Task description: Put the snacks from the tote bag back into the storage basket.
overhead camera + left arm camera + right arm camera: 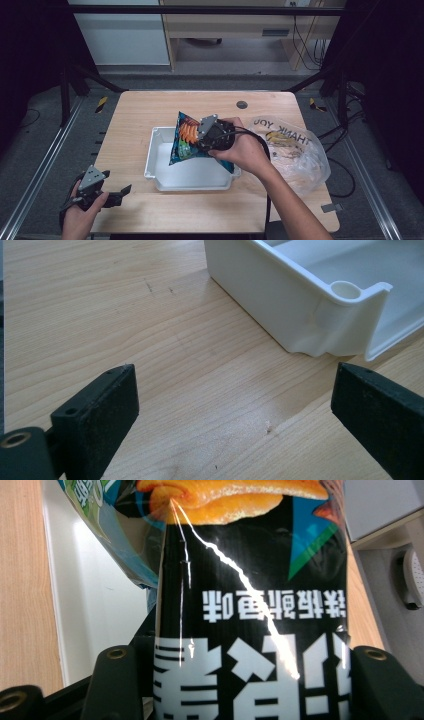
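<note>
Right gripper (202,142): jaws pinching snack bag (250,630), tilted above white tray (152,167).
Left gripper (117,192), jaws spread, rests at the desk (140,110) front-left corner; its view shows bare wood before the tray corner. Plastic bag (300,155) occupies the right edge.

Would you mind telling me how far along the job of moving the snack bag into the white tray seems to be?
Done: the right tool is shut on the snack bag and has it lifted above the white tray. In hand: holding the bag over the tray, which has nothing in it. Left: lowering and releasing it. The left tool rests open on the table; the plastic bag lies beside the tray.
</note>
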`<state>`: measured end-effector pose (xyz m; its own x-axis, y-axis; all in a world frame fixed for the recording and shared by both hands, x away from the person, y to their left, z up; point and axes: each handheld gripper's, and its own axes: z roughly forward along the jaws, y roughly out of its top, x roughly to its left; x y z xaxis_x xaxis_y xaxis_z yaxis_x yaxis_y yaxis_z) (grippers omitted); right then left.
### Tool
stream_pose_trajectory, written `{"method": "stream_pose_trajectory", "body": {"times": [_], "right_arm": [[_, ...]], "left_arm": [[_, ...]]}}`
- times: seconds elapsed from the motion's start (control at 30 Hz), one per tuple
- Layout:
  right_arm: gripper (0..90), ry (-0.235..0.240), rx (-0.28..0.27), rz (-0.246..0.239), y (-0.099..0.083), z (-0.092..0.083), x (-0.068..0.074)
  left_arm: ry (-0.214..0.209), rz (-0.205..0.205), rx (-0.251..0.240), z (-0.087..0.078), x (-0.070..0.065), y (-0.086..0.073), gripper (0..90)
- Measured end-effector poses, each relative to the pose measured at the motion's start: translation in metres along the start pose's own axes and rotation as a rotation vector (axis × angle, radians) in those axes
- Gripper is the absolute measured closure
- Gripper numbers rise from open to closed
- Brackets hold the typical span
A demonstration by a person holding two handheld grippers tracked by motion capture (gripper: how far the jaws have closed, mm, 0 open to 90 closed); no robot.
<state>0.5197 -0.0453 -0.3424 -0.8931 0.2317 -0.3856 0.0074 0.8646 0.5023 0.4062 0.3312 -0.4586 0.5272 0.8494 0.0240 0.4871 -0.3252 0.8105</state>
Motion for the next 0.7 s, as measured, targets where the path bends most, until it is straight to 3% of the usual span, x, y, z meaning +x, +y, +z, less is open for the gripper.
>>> {"method": "stream_pose_trajectory", "body": {"times": [0.7], "right_arm": [[41.7, 0.044, -0.005, -0.017, -0.002, 0.019, 0.012]], "left_arm": [[-0.003, 0.005, 0.004, 0.0, 0.0, 0.0, 4.8]]}}
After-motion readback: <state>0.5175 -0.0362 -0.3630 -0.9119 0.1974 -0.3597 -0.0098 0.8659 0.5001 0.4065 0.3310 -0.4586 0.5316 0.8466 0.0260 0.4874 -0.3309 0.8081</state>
